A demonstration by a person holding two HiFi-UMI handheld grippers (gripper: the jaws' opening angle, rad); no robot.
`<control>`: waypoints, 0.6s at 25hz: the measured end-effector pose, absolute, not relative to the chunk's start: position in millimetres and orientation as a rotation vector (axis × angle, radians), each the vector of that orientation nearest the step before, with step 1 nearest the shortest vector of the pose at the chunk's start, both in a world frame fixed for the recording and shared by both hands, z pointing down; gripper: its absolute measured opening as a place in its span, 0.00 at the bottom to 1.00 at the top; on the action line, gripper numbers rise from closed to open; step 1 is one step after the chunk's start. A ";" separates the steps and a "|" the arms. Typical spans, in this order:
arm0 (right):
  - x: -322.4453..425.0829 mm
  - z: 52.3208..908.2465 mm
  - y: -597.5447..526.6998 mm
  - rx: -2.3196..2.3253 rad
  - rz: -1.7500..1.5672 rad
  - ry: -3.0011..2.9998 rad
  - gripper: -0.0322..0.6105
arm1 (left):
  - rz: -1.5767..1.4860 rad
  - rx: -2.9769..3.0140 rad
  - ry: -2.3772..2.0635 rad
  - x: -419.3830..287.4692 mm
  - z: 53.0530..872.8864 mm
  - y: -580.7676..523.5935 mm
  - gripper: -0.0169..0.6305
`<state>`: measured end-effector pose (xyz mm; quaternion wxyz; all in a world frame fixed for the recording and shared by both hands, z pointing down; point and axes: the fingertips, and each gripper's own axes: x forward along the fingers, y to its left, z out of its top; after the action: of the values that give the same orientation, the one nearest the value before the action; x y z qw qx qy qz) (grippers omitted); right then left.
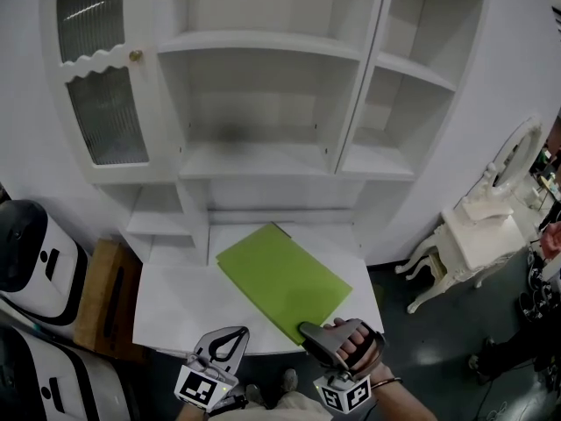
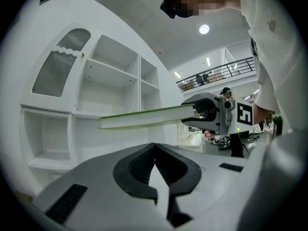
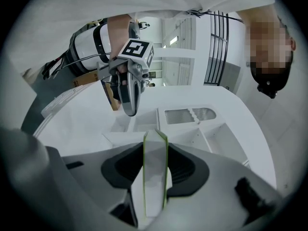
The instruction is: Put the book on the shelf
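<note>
holding the book [image 1: 280, 279] level in my right claw [image 1: 308, 330], i am aiming for the shelf [image 1: 263, 159] ahead; left claw [image 1: 235, 333] closed, empty.

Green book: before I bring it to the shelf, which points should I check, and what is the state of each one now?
1. Right gripper jaws clamp the green book at its near corner: ok.
2. Left gripper jaws are together with nothing between them, apart from the book: ok.
3. Middle shelf shows nothing lying on it: ok.
4. Cabinet door at the left is shut, away from the path: ok.
5. Book, held flat, fits the shelf opening: cannot tell.
</note>
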<state>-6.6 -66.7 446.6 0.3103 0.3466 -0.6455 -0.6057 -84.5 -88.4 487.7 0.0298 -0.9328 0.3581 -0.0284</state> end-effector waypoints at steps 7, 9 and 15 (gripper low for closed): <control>10.7 428.4 -88.0 0.910 -1.660 -1.712 0.28 | -0.084 -2.864 1.148 -66.4 476.3 -110.8 0.04; 16.8 424.0 -93.9 0.903 -1.674 -1.721 0.28 | -0.076 -2.858 1.161 -59.6 471.9 -117.5 0.04; 36.7 413.2 -112.2 0.876 -1.707 -1.746 0.28 | -0.091 -2.883 1.191 -40.2 469.2 -135.9 0.04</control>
<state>36.7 -112.2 413.2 0.2706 0.3250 -0.6480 -0.6335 -40.2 -135.9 469.2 0.0106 -0.9238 0.3816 -0.0293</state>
